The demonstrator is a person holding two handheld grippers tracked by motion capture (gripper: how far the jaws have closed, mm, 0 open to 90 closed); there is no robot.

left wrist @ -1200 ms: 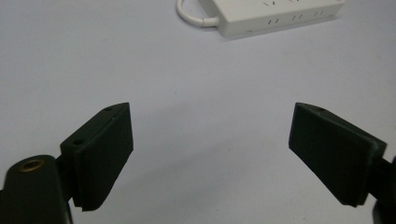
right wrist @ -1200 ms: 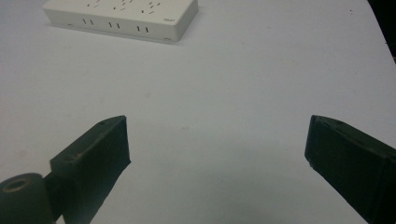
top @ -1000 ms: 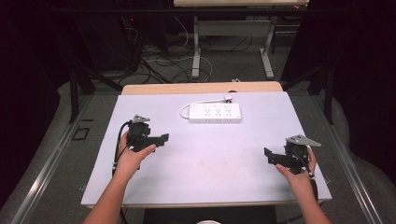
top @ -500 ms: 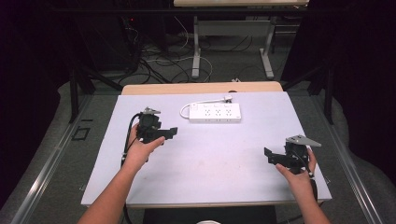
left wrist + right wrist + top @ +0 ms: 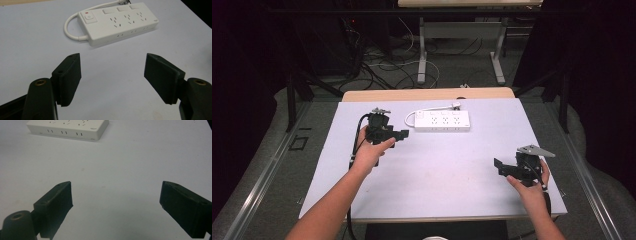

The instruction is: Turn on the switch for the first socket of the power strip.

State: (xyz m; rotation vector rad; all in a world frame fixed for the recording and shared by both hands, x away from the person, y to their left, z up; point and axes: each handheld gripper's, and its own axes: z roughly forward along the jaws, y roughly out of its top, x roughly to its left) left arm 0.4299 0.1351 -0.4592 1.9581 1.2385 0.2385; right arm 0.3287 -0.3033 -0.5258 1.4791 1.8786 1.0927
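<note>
White power strip lies flat near the far edge of the pale table, its sockets facing up and its short cord looping round the switch end. The left gripper hovers just beside that end, pointing at it, probably lining up a grasp; its jaws have just been closing, are part open, and hold nothing. The right gripper waits well apart near the front right corner, jaws wide and empty.
</note>
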